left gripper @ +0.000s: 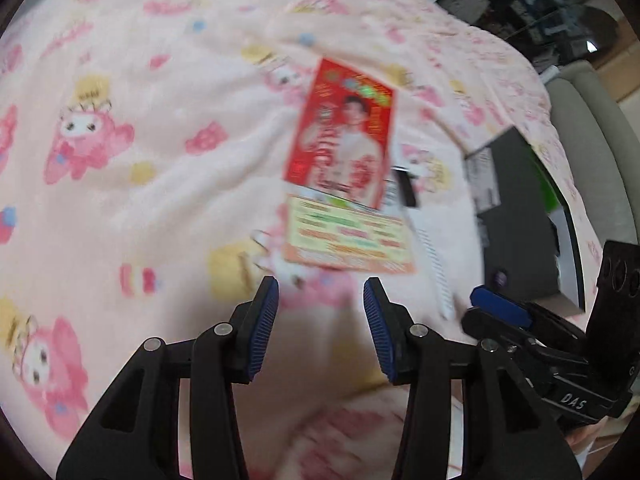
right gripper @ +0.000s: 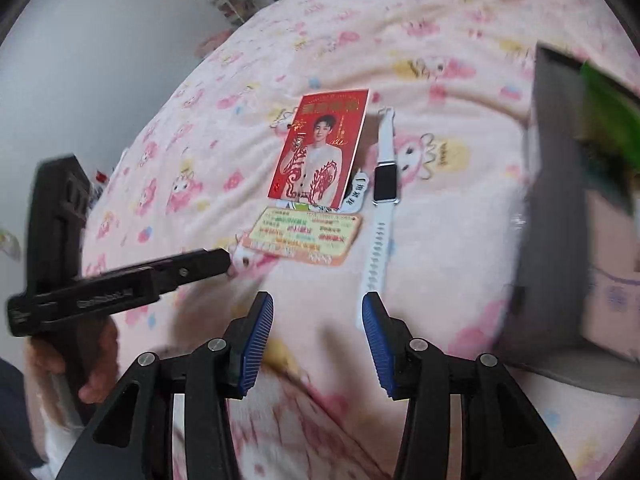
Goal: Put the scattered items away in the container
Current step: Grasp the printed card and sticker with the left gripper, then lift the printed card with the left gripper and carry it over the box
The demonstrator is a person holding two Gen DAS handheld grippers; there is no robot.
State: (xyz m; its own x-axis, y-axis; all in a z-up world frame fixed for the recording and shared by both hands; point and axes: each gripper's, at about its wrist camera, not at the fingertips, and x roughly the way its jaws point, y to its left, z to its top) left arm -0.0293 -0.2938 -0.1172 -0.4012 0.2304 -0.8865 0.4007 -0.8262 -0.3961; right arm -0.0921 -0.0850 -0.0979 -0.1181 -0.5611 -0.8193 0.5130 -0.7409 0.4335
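From where I stood, the only lettering I could read was "DAS", in pale capitals on the black body of the right gripper, seen from the left wrist. The red card ahead of that gripper, the yellow card nearer it and the small tag bore print too blurred to read.

The blanket is pale pink with pink and yellow cartoon animals. One card is red, another card yellow with an orange edge. The watch is white. The box looks dark grey, though blurred.
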